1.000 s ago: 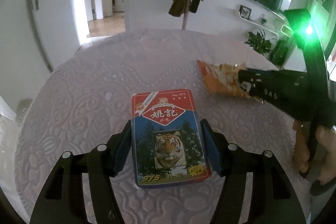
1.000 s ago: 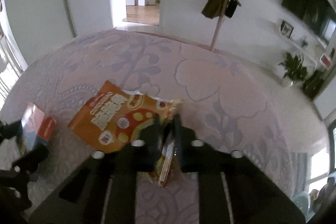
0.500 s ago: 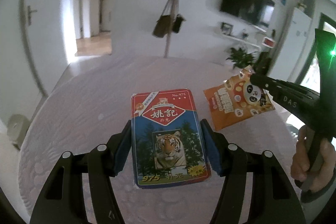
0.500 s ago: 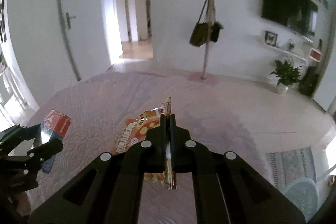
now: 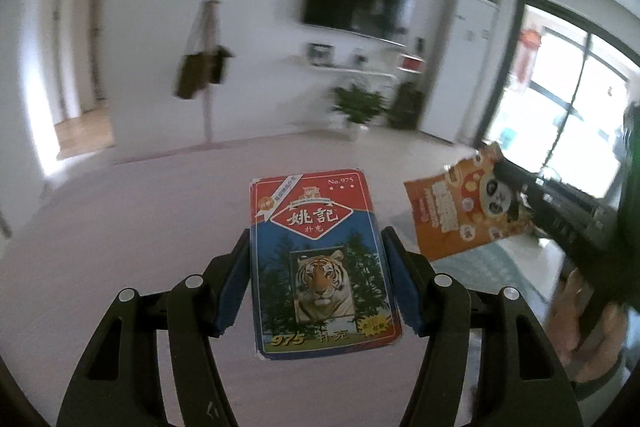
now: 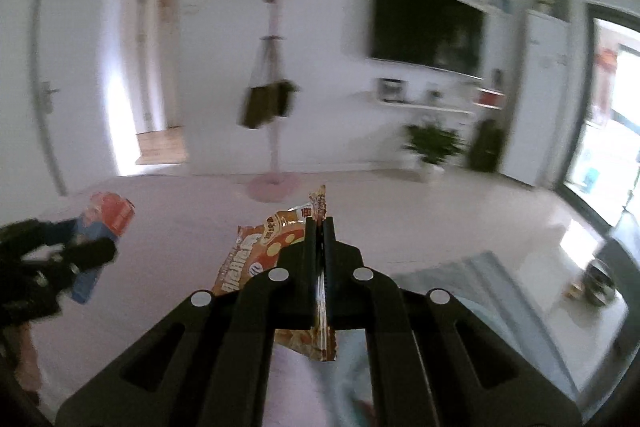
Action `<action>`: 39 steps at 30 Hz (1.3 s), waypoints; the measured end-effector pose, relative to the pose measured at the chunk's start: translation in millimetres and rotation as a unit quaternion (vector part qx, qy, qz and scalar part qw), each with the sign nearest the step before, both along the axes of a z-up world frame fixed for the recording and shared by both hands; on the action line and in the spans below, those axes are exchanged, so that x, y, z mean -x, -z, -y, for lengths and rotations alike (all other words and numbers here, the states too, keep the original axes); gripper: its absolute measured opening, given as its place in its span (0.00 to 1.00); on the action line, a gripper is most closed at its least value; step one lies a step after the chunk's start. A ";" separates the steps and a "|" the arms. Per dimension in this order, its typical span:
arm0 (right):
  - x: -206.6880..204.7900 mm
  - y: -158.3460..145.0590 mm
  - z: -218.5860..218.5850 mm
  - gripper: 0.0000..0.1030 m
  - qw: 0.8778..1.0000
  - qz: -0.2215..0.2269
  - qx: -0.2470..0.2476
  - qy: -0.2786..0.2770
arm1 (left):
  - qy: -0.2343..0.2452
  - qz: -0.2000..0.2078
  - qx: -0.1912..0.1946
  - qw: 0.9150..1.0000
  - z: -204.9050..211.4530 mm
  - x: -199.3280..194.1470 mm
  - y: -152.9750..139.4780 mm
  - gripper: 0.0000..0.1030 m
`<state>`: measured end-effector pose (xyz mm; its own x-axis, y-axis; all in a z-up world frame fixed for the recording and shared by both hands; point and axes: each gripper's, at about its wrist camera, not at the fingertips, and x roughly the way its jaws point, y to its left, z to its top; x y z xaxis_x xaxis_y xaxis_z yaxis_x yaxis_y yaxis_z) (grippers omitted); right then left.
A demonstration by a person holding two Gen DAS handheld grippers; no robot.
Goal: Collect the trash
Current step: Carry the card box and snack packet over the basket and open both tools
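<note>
My left gripper [image 5: 316, 247] is shut on a red and blue playing-card box [image 5: 320, 259] with a tiger picture, held flat above the pink-white bed cover [image 5: 120, 227]. My right gripper [image 6: 319, 223] is shut on an orange snack wrapper [image 6: 256, 251], which hangs edge-on between its fingers. In the left wrist view the wrapper [image 5: 460, 215] shows to the right with the right gripper [image 5: 508, 175] pinching its far edge. In the right wrist view the card box [image 6: 104, 227] and left gripper [image 6: 96, 247] sit at the far left.
A coat stand [image 6: 272, 107] with hanging bags stands beyond the bed. A wall TV [image 6: 428, 31] and a potted plant [image 6: 432, 147] are farther back. A pale blue rug [image 6: 480, 287] lies on the floor at right, with a dark round object [image 6: 600, 283] beyond it.
Both grippers have lifted with their items and swung to the right; the view has tilted up from the bed toward the room. The grips have not changed.
</note>
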<state>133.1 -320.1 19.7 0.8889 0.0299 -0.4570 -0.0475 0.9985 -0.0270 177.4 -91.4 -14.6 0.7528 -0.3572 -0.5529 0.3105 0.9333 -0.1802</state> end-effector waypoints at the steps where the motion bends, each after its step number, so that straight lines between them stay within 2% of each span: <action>1: 3.7 4.6 19.3 0.02 1.000 -0.007 -0.010 0.018 | 0.014 -0.002 0.005 1.000 13.1 -2.1 1.4 0.59; 3: 11.8 12.1 48.8 0.02 0.998 -0.012 -0.020 0.053 | 0.045 -0.008 0.015 0.999 43.6 -4.0 3.7 0.59; 8: 29.8 39.7 103.4 0.02 0.985 -0.035 0.028 0.165 | 0.113 -0.030 0.022 0.993 109.6 -11.3 19.2 0.59; 13: 34.0 69.7 141.1 0.02 0.975 -0.078 -0.003 0.210 | 0.158 -0.056 0.007 0.986 161.2 -16.2 47.1 0.59; 18: 40.5 98.1 159.4 0.02 0.964 -0.115 -0.035 0.236 | 0.181 -0.095 0.001 0.979 186.8 -31.8 73.7 0.59; 20: 42.4 107.5 160.4 0.03 0.962 -0.125 -0.048 0.236 | 0.185 -0.108 -0.003 0.977 191.3 -42.1 83.2 0.60; 22: 33.2 116.3 162.8 0.09 0.961 -0.141 -0.056 0.231 | 0.185 -0.121 -0.007 0.975 195.4 -47.9 90.7 0.61; 25: 28.3 123.5 165.4 0.25 0.960 -0.154 -0.068 0.226 | 0.183 -0.124 -0.015 0.975 195.1 -47.6 94.4 0.75; 27: 32.8 123.2 163.3 0.51 0.960 -0.151 -0.072 0.225 | 0.179 -0.119 -0.013 0.977 193.4 -47.6 92.0 0.80; 28: 35.7 121.2 161.9 0.54 0.960 -0.147 -0.072 0.226 | 0.176 -0.118 -0.011 0.977 188.5 -46.9 91.1 0.80; 31: 41.4 114.5 156.2 0.54 0.963 -0.141 -0.071 0.219 | 0.164 -0.111 -0.004 0.980 171.5 -42.2 82.5 0.81; 35: 51.9 92.8 134.6 0.55 0.971 -0.119 -0.072 0.195 | 0.137 -0.077 -0.004 0.988 142.6 -30.5 66.7 0.84; 39: 63.9 68.4 104.2 0.62 0.980 -0.087 -0.062 0.170 | 0.098 -0.034 -0.006 0.995 106.7 -9.6 43.6 0.87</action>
<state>69.2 -424.3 -48.7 0.7659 -0.1893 -0.6144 0.2949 0.9527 0.0741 187.0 -198.1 -58.2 0.6308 -0.4860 -0.6049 0.4734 0.8587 -0.1963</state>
